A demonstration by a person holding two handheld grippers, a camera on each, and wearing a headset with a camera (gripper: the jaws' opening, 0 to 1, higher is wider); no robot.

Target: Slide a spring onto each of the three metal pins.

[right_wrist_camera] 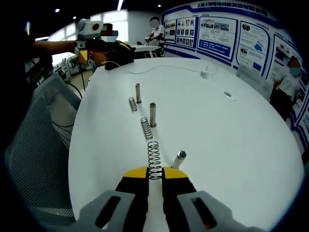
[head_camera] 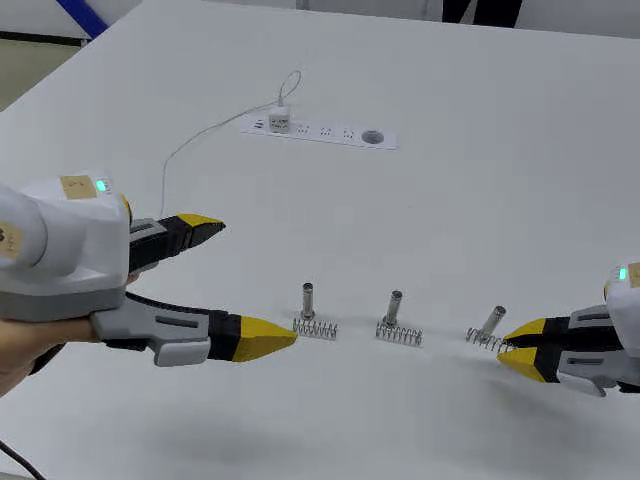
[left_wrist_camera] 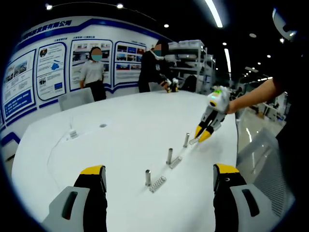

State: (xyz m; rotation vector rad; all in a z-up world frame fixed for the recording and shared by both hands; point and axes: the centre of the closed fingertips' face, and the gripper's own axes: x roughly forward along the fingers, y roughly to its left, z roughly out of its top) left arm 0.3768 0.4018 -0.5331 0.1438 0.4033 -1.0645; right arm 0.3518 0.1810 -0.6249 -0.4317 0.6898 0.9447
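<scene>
Behind the middle pin (head_camera: 395, 304), a power strip (head_camera: 320, 131) lies well apart.

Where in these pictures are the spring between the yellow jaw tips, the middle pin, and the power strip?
spring (right_wrist_camera: 153, 157): right gripper view, middle of its coils.
middle pin (head_camera: 394, 306): head view, halfway up its shaft.
power strip (head_camera: 320, 131): head view, centre of its top face.

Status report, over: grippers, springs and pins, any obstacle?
Left gripper open, near left pin. Right gripper shut on right spring beside tilted pin. No spring on any pin. Power strip far behind, no obstacle.
</scene>
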